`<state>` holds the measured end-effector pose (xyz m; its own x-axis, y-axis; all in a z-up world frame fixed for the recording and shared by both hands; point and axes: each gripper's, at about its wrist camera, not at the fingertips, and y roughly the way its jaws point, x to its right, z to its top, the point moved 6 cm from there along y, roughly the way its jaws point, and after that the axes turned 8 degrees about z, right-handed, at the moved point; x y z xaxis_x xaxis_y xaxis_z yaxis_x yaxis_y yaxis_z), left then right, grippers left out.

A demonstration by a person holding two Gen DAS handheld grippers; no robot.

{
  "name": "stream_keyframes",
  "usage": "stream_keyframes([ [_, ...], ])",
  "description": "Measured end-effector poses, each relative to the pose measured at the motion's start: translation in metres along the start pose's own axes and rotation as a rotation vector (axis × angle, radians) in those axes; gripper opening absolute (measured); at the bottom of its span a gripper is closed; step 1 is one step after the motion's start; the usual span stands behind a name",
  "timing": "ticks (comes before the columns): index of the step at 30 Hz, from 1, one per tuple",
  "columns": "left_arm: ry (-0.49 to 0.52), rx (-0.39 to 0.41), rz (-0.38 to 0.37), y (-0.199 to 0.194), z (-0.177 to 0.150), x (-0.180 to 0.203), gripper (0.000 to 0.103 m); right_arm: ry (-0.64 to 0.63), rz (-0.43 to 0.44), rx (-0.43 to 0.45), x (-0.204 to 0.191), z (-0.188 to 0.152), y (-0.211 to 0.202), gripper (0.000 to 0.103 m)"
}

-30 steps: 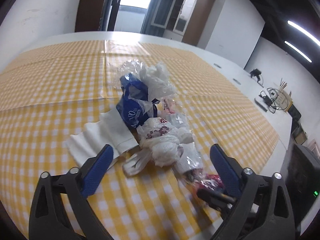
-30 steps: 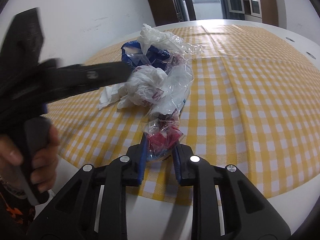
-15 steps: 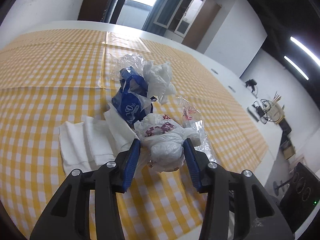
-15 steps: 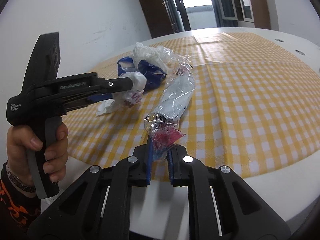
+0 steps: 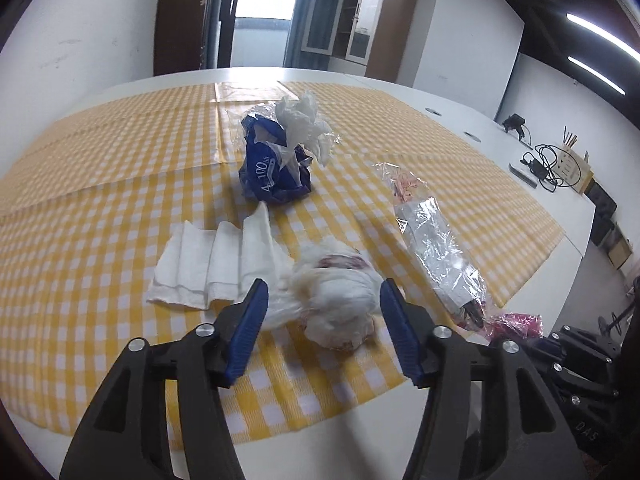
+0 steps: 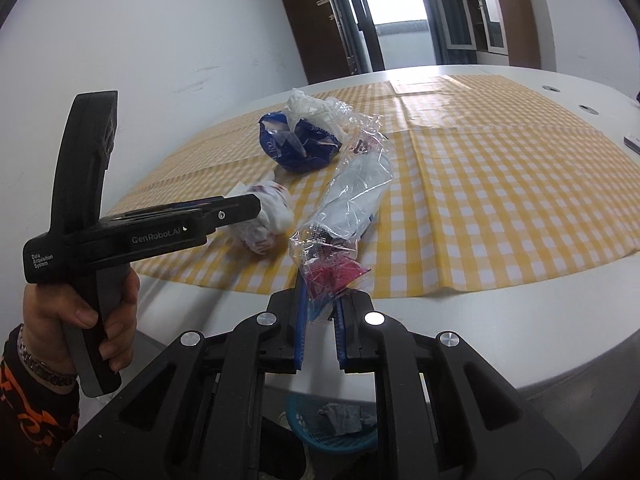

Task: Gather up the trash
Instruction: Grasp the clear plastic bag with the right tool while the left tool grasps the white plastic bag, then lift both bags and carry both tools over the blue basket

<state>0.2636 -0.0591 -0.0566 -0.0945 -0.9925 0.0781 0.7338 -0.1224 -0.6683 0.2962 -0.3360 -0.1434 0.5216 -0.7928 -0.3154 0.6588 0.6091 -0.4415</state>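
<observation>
Right claw (image 6: 319,312) pinches the clear wrapper (image 6: 352,196); left claw (image 5: 322,312) gapes around the crumpled white bag (image 5: 336,300), clamping due next.

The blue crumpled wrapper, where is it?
In the left wrist view the blue crumpled wrapper sits mid-tablecloth, past the folded white napkin, with crumpled white plastic touching its top.

Glossy clear plastic wrapper (image 5: 434,248), matt white paper napkin (image 5: 216,268), crinkly blue pkg (image 5: 276,168).
</observation>
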Motion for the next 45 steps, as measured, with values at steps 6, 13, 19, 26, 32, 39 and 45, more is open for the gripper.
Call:
stream_keyframes([
  [6, 0.067, 0.031, -0.003, -0.014, 0.003, 0.018, 0.059, -0.004, -0.002, 0.003, -0.002, -0.001, -0.003, 0.01],
  [13, 0.119, 0.01, 0.035, -0.004, 0.008, 0.033, 0.059, -0.011, -0.018, -0.002, -0.001, -0.007, -0.008, 0.01],
  [19, 0.086, -0.049, 0.042, 0.01, 0.0, 0.03, 0.056, -0.019, -0.027, -0.005, -0.001, -0.013, -0.014, 0.01],
  [26, 0.055, -0.025, 0.031, -0.004, -0.008, 0.025, 0.034, -0.025, -0.029, -0.001, -0.01, -0.017, -0.021, 0.01],
  [32, -0.037, 0.035, -0.031, -0.045, -0.015, 0.015, 0.034, -0.054, -0.023, 0.009, -0.03, -0.022, -0.032, 0.01],
  [39, -0.083, 0.073, -0.087, -0.097, -0.046, 0.011, 0.034, -0.086, 0.007, 0.016, -0.057, -0.045, -0.052, 0.01],
  [45, -0.094, 0.123, -0.113, -0.147, -0.08, 0.009, 0.034, -0.113, 0.057, -0.008, -0.081, -0.08, -0.073, 0.01],
])
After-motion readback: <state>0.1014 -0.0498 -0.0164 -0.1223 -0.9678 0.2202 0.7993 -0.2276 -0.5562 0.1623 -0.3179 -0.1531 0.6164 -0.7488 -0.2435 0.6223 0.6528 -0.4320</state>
